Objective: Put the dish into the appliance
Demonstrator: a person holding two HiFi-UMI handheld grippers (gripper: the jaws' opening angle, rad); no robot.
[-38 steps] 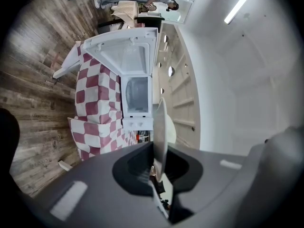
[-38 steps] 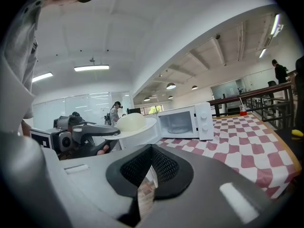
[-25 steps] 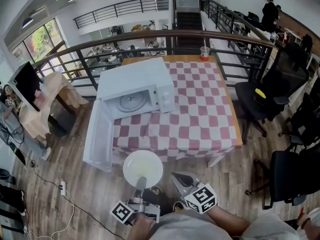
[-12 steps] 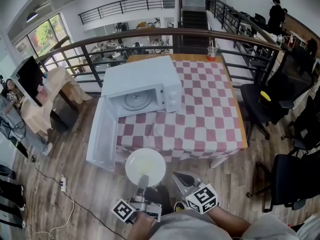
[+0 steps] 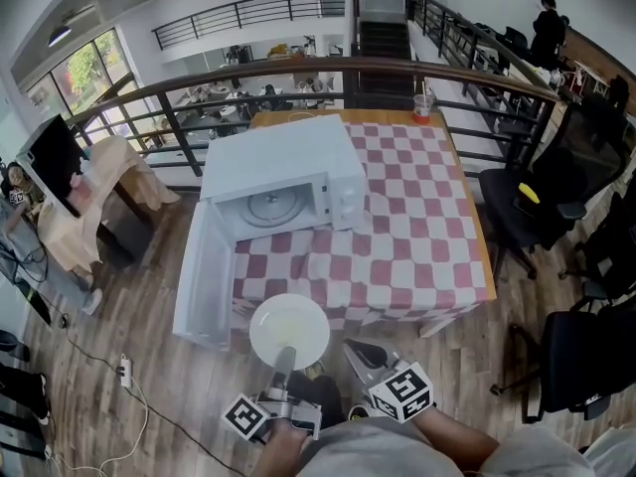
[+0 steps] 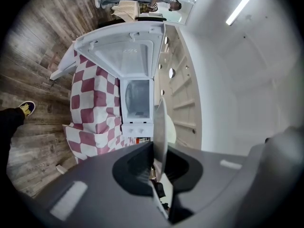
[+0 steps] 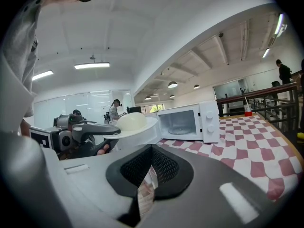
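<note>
Left gripper view: my left gripper [image 6: 159, 163] is pinched tight on the rim of the plate [image 6: 160, 127]. I'm holding it level just off the near table [image 5: 417, 237] edge, apart from the microwave [image 5: 278, 172], whose door [image 5: 204, 276] is wide open. My right gripper [image 7: 147, 175] is closed on nothing, just beside it.

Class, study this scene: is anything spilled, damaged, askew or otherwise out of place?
Nothing is spilled or broken. The microwave stands with its door swung open past the table edge. The left hand-held gripper holds the plate by its rim alone, in front of the table.
</note>
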